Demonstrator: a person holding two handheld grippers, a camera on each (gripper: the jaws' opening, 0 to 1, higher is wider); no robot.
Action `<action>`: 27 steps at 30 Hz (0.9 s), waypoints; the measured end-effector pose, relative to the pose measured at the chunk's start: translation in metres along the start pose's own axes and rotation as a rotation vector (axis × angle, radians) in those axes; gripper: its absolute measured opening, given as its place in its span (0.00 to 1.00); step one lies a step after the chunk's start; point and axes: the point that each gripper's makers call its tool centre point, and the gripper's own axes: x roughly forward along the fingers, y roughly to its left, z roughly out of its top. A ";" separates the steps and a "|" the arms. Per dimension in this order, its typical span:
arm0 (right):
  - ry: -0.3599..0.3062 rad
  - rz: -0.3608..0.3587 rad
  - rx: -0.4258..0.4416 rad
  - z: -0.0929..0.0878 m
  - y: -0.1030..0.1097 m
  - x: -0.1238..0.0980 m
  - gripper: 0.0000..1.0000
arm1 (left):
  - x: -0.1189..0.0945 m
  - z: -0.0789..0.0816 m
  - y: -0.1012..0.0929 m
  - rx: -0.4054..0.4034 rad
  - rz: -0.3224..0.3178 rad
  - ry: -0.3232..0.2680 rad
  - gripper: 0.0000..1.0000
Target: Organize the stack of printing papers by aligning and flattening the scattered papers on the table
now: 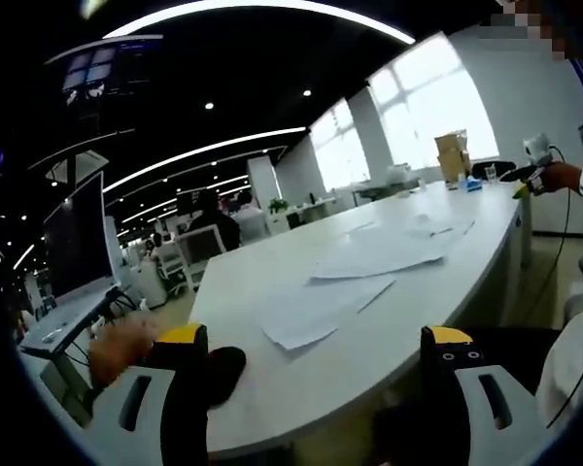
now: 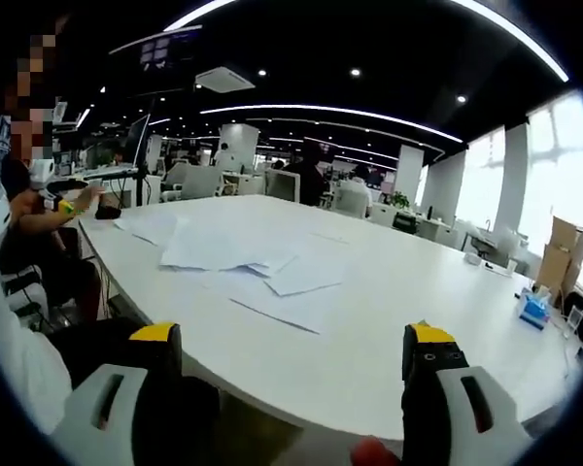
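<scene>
Papers lying scattered on the desk [image 2: 389, 320]

Several loose papers [image 1: 369, 254] are spreading across the white desk; both left tongs [image 1: 311, 340] and right tongs [image 2: 291, 340] are hovering spread, pinching nothing, near its edge.

No text, label or number is legible in either view.

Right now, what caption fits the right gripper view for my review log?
Open right gripper held off the edge of a white table strewn with scattered papers.
</scene>
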 end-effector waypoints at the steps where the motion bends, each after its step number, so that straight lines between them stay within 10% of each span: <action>1: 0.001 -0.001 -0.001 0.001 -0.001 0.001 0.89 | 0.000 0.000 0.000 -0.001 -0.001 0.001 0.93; 27: -0.029 0.027 -0.029 0.038 -0.010 0.052 0.90 | 0.004 -0.002 0.001 -0.009 0.002 -0.005 0.92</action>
